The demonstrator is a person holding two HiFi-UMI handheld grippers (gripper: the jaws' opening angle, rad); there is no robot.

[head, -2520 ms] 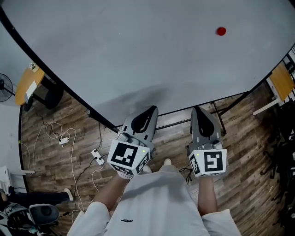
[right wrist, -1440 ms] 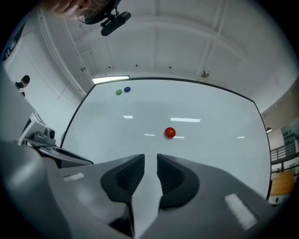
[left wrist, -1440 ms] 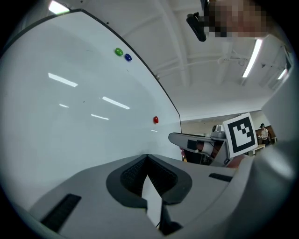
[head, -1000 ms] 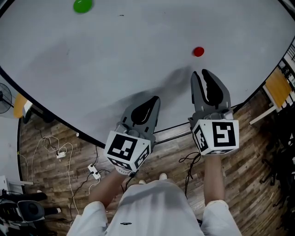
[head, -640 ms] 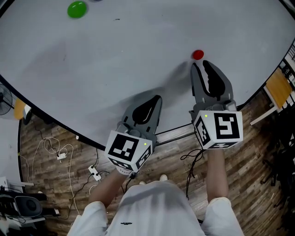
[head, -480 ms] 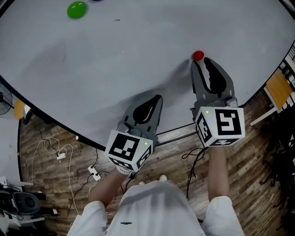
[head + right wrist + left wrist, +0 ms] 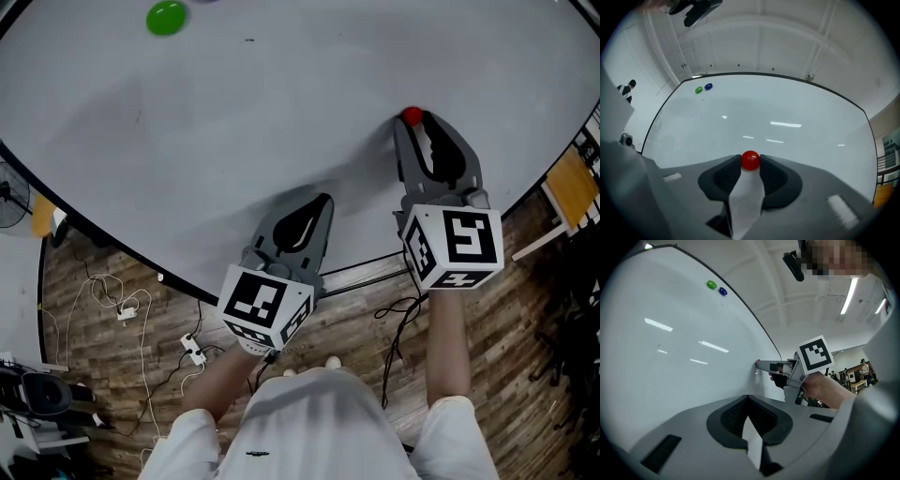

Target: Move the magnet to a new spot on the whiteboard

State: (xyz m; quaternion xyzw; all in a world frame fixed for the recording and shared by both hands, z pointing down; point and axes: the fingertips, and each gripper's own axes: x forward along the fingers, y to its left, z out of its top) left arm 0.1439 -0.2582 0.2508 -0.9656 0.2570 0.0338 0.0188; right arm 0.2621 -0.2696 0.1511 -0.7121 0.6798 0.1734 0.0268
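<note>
A small red magnet [image 7: 411, 115] sticks to the whiteboard [image 7: 281, 112] at the right. My right gripper [image 7: 417, 122] points at the board with its tips on either side of this magnet. In the right gripper view the red magnet [image 7: 750, 160] sits between the jaw tips of the right gripper [image 7: 750, 165]. The jaws have just been opening, and I see no squeeze on the magnet. My left gripper [image 7: 317, 202] is lower and to the left, near the board's bottom edge, shut and empty. In the left gripper view its jaws meet at the left gripper [image 7: 747, 400].
A green magnet [image 7: 167, 17] sits at the board's upper left, with a blue magnet [image 7: 708, 86] beside the green one [image 7: 698, 90]. Below the board are a wooden floor with cables [image 7: 122, 300], the stand's bar [image 7: 361, 272] and a yellow desk [image 7: 572, 183].
My right gripper has travelled up the board from below the red magnet until its tips flank it. The left gripper has stayed near the bottom edge.
</note>
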